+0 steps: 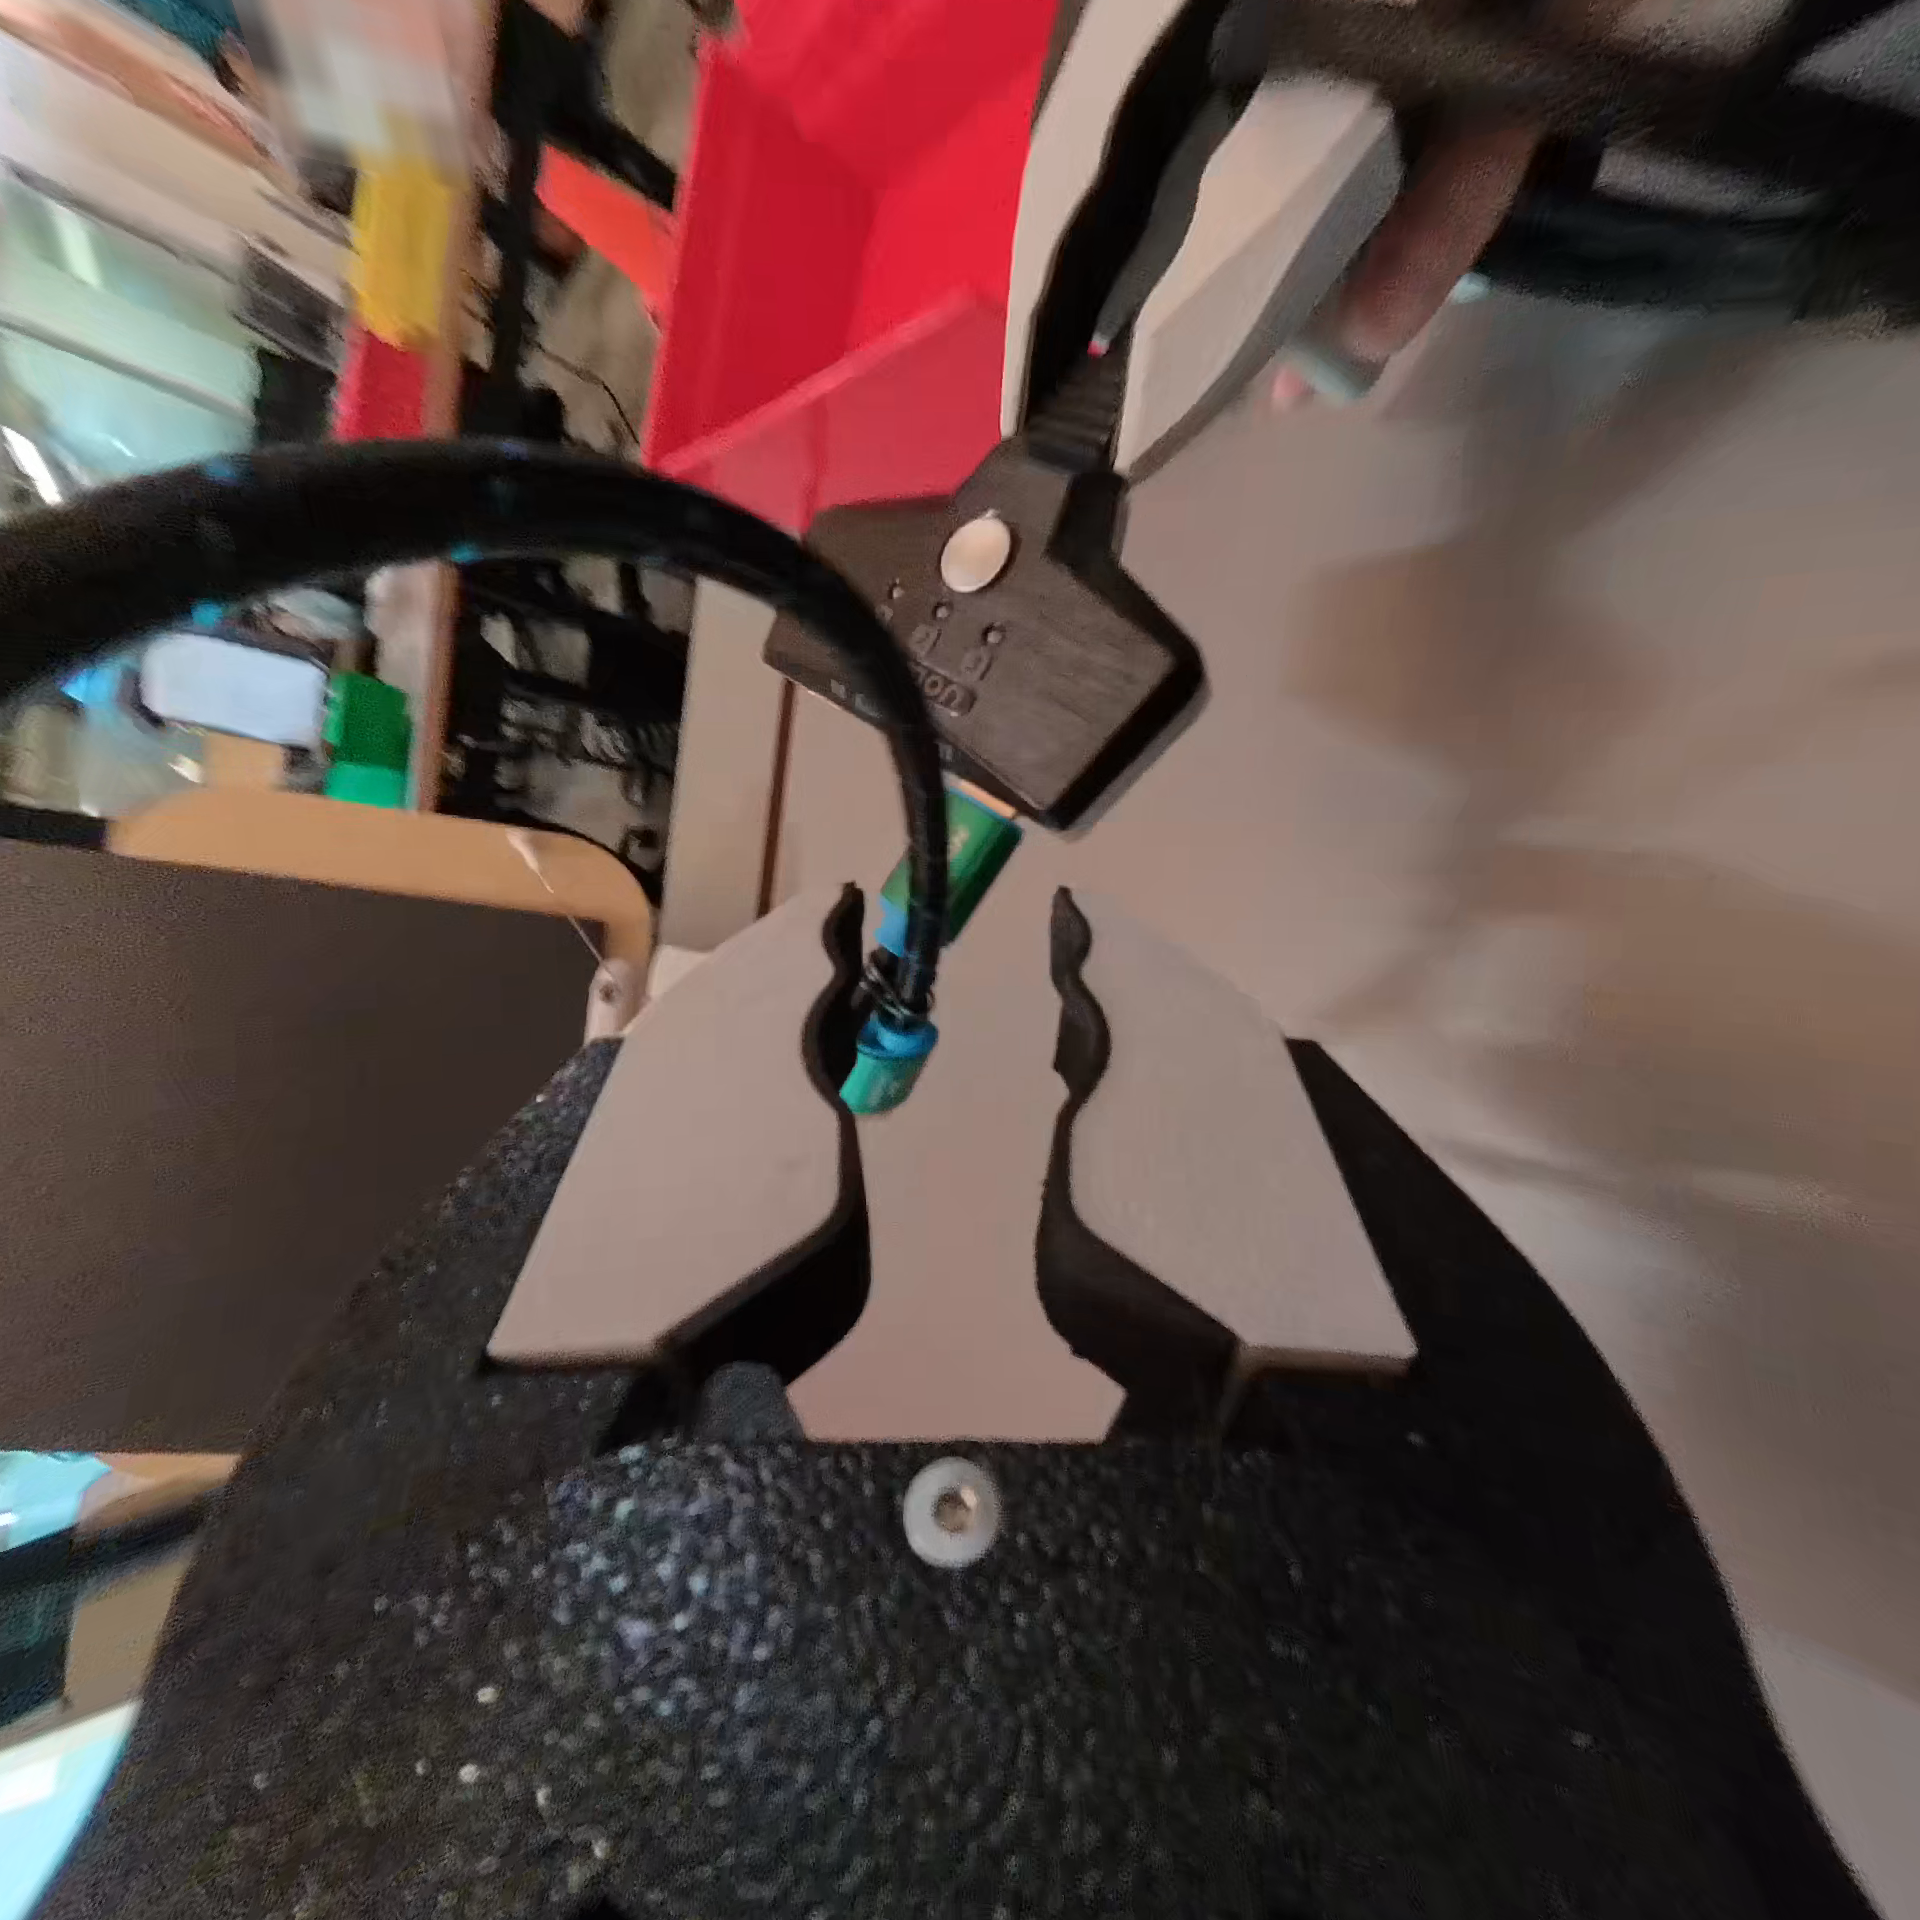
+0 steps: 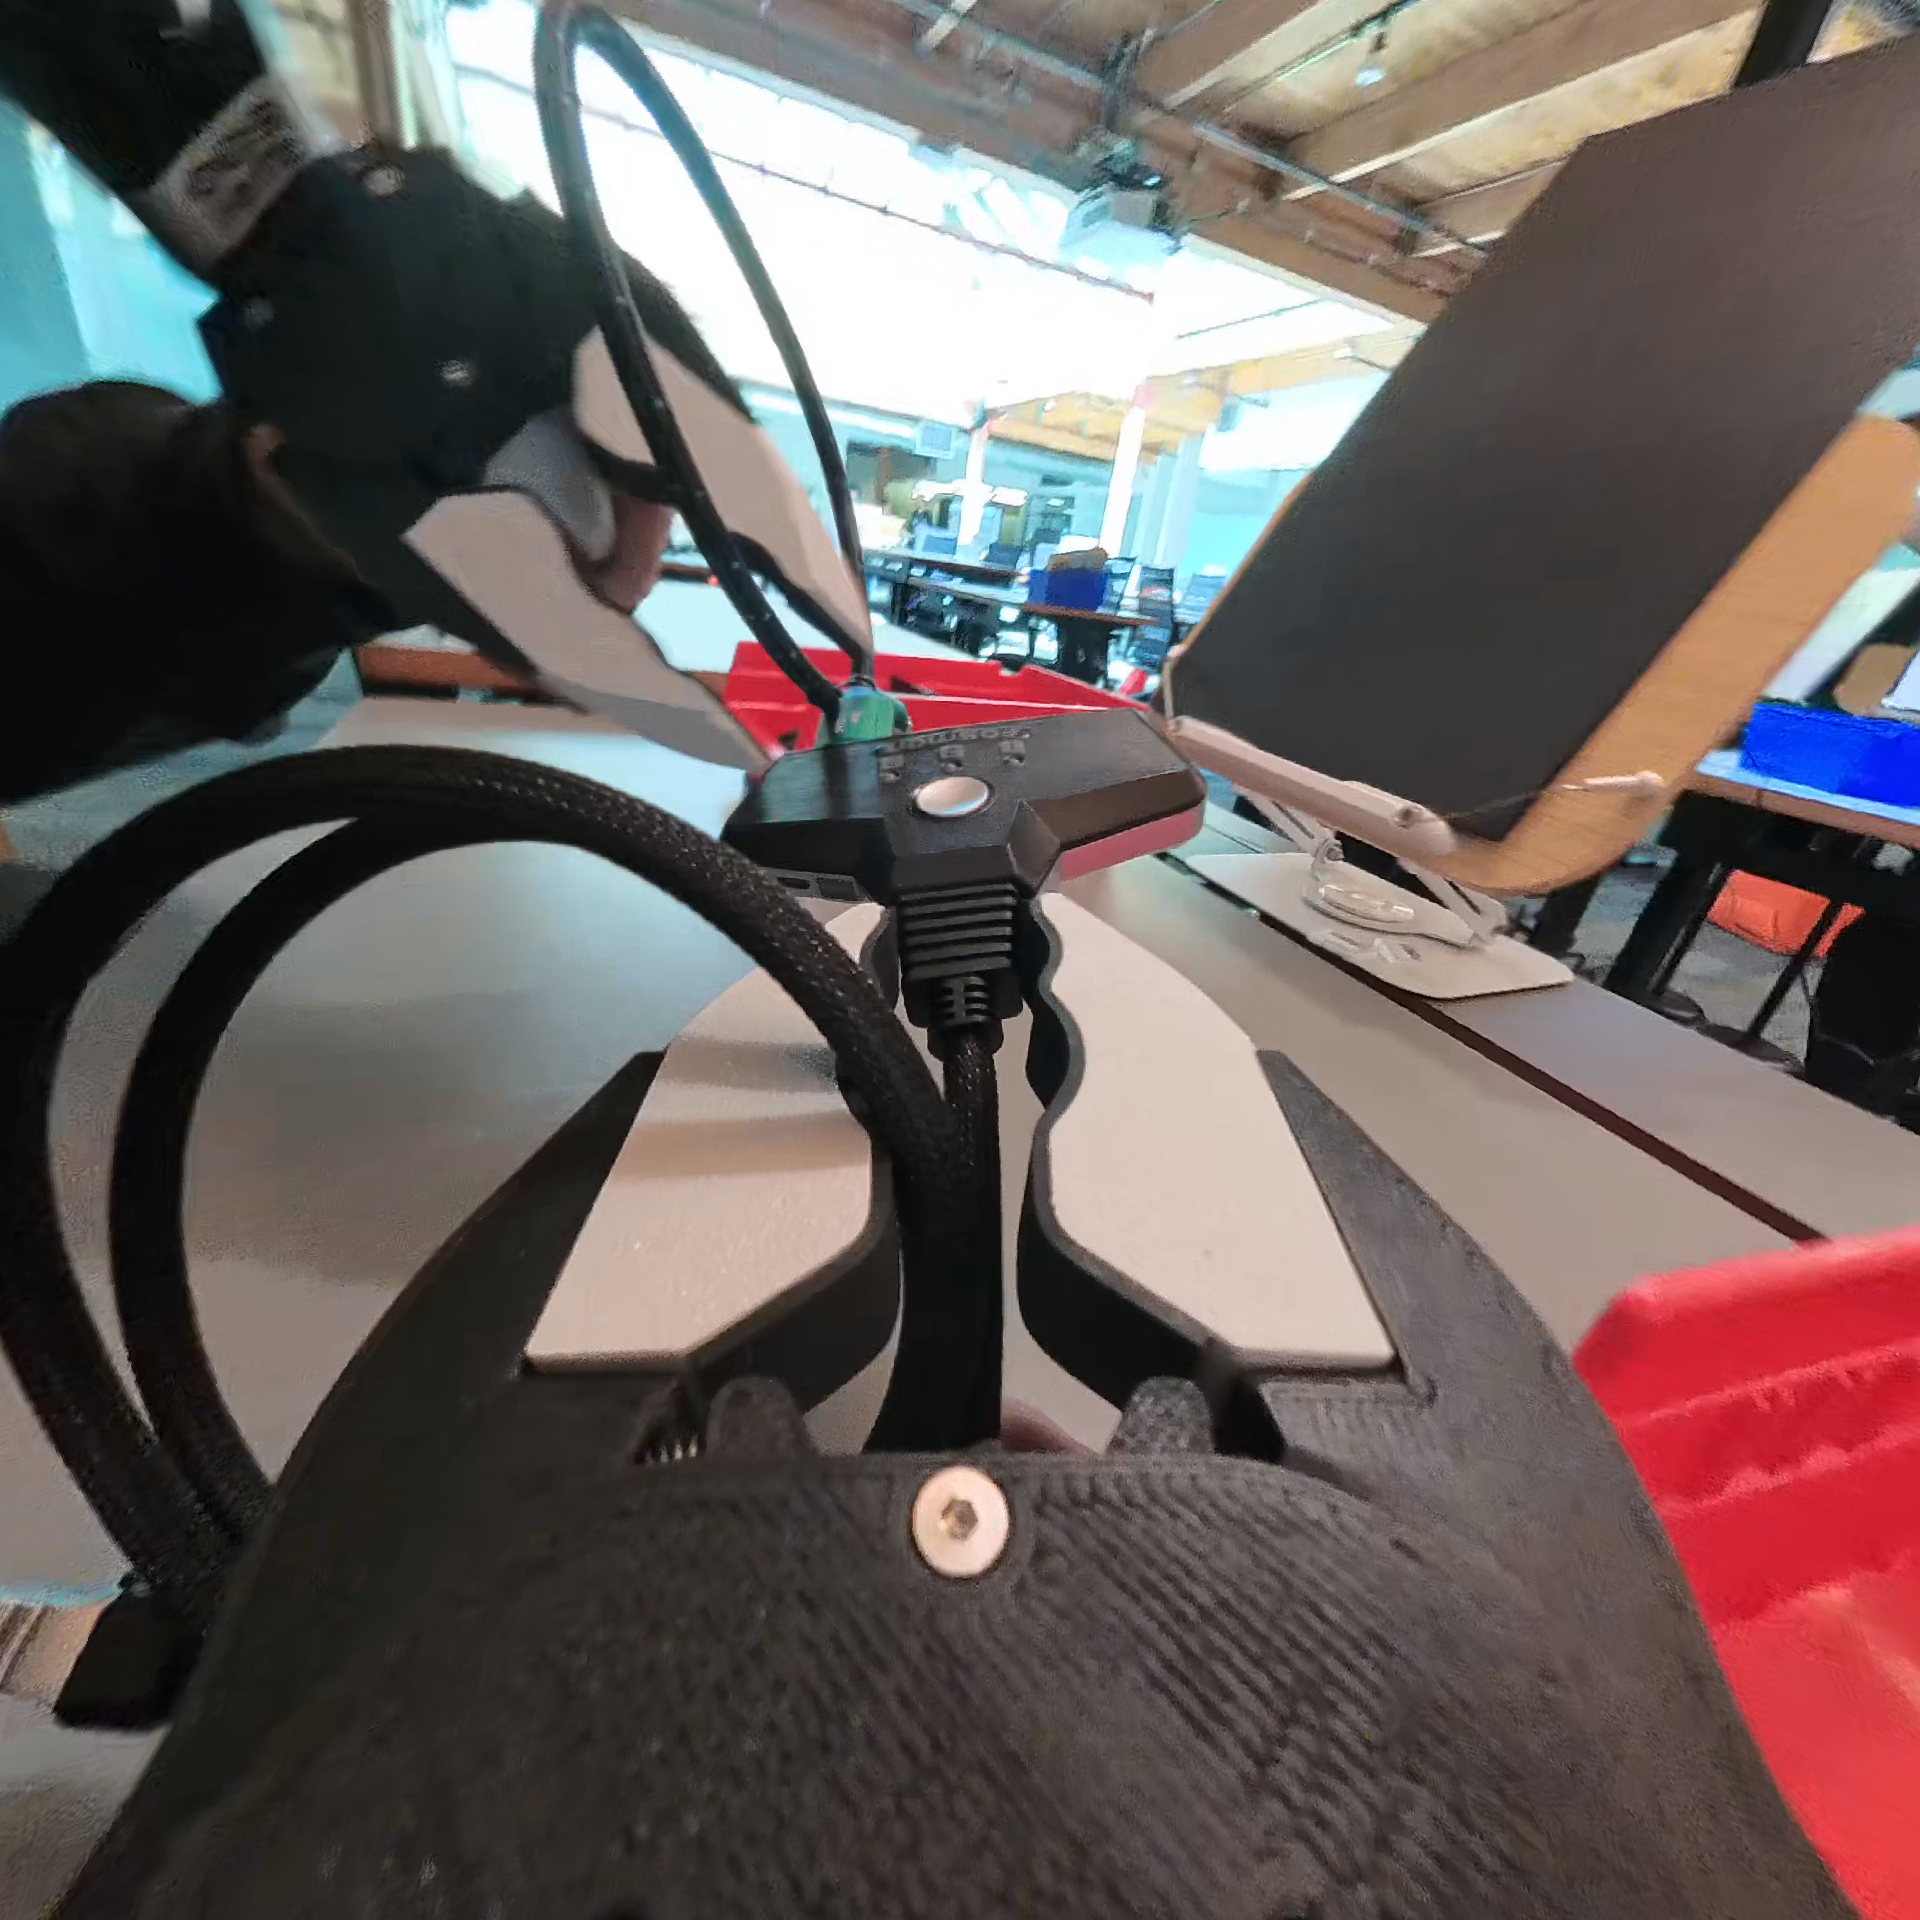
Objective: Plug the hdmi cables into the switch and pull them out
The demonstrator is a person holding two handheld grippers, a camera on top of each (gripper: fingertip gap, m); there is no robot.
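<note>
The black HDMI switch (image 1: 997,665) with a silver button is held just above the grey table. A green HDMI plug (image 1: 961,852) sits in its port, and its black braided cable (image 1: 416,509) loops away to the left. My left gripper (image 1: 956,909) is open, its tips either side of the plug's teal collar. My right gripper (image 2: 966,935) is shut on the switch's ribbed cable boot, the switch (image 2: 966,790) just ahead of it. The switch's own thick braided cable (image 2: 520,800) curls left. The left gripper (image 2: 810,696) shows behind the green plug (image 2: 862,717).
A dark panel on a white hinged stand (image 2: 1558,468) leans at the table's far right. Red bins stand behind the switch (image 1: 852,260) and close at my right (image 2: 1766,1507). The grey table (image 1: 1507,831) spreads to the right. A hand (image 1: 1434,239) holds the right gripper.
</note>
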